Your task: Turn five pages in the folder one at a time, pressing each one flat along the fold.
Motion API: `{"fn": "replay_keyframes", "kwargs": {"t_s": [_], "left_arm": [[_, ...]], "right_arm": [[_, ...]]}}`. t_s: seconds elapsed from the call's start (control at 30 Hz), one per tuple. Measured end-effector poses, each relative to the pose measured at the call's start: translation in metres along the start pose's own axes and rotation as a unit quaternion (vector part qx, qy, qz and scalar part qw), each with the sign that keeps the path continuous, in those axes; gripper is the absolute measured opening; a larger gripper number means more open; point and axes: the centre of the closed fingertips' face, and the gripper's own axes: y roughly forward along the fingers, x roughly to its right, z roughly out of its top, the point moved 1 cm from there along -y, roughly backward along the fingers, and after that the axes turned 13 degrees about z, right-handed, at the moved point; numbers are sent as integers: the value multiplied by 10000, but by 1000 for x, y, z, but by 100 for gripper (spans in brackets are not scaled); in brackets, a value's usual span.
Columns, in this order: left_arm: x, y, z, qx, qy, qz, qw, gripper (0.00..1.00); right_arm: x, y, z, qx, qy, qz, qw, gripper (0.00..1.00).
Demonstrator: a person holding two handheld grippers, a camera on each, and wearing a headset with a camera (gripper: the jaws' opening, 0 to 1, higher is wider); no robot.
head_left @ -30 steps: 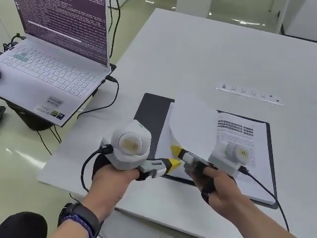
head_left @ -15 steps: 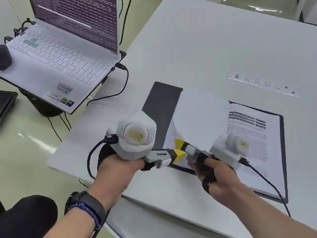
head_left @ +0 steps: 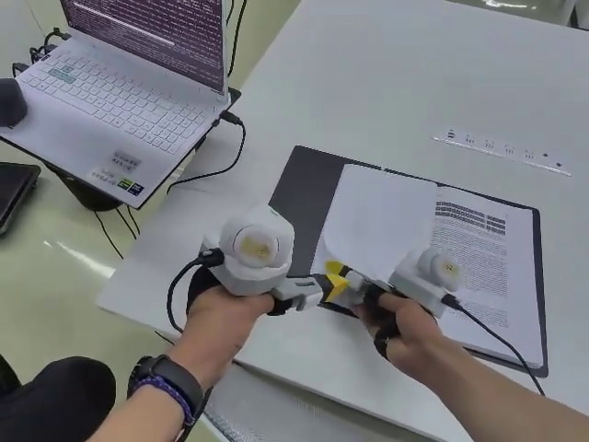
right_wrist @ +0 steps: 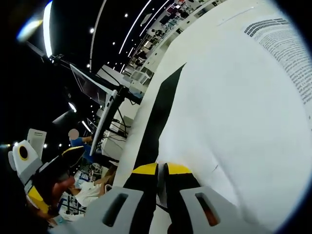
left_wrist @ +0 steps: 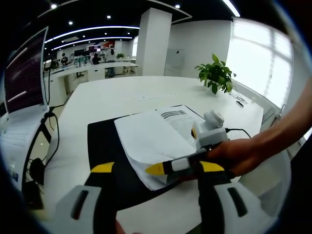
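Note:
A black folder (head_left: 299, 198) lies open on the white table, a printed page (head_left: 483, 258) flat on its right half. A blank white page (head_left: 382, 226) bows over the fold towards the left cover. My right gripper (head_left: 333, 273) is shut on that page's near corner; in the right gripper view its yellow tips (right_wrist: 162, 169) pinch the edge of the page (right_wrist: 234, 107). My left gripper (head_left: 327, 293) sits just left of it at the folder's front edge. In the left gripper view it (left_wrist: 157, 167) is open, its jaws either side of the right gripper's tip, with the page (left_wrist: 151, 139) beyond.
An open laptop (head_left: 129, 83) stands on a lower stand at the far left, with cables (head_left: 212, 170) running to the table. A white power strip (head_left: 497, 149) lies beyond the folder. The table's front edge (head_left: 276, 354) runs just under both hands.
The page held by the right gripper has come down from a raised curl to lie low over the folder's left side. Both grippers stay close together at the front edge.

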Motion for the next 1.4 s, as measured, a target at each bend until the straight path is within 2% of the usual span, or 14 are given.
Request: {"fn": "replay_keyframes", "kwargs": {"t_s": [0.1,0.2,0.3,0.53,0.63,0.77,0.87,1.03,1.17,1.23,1.33,1.4], "left_arm": [[1,1,-1,-14,7,-22,10000,67],[2,2,-3,-37,-14,-42,10000,67],[2,1,-8,-90,-81,-68,9999,67],[2,-1,-13,-153,-120,-69,9998,66],[3,-1,-13,-171,-69,-89,9998,66],[5,2,-14,-179,-35,-121,9998,65],[7,5,-16,-207,-33,-145,9997,66],[10,9,-19,-247,22,-209,9995,64],[11,13,-21,-272,47,-267,9993,63],[12,17,-22,-298,93,-305,9990,62],[13,22,-24,-312,180,-355,9987,58],[14,24,-26,-353,251,-383,9983,55]], "right_arm": [[1,1,-3,37,-9,6,10000,9],[0,1,-3,89,7,-10,10000,9],[-6,2,-4,24,-178,137,9997,15],[-18,2,-4,-51,-211,431,9988,30],[-25,-2,-4,-40,-221,594,9980,37],[-36,-11,0,-18,-408,754,9963,45],[-43,-22,7,97,-600,826,9947,49],[-48,-45,17,324,-797,787,9932,49],[-38,-73,30,597,-972,478,9923,46],[-34,-87,37,867,-983,367,9907,45],[-26,-113,39,1082,-939,122,9896,43],[-24,-125,40,1201,-907,37,9886,43]]}}
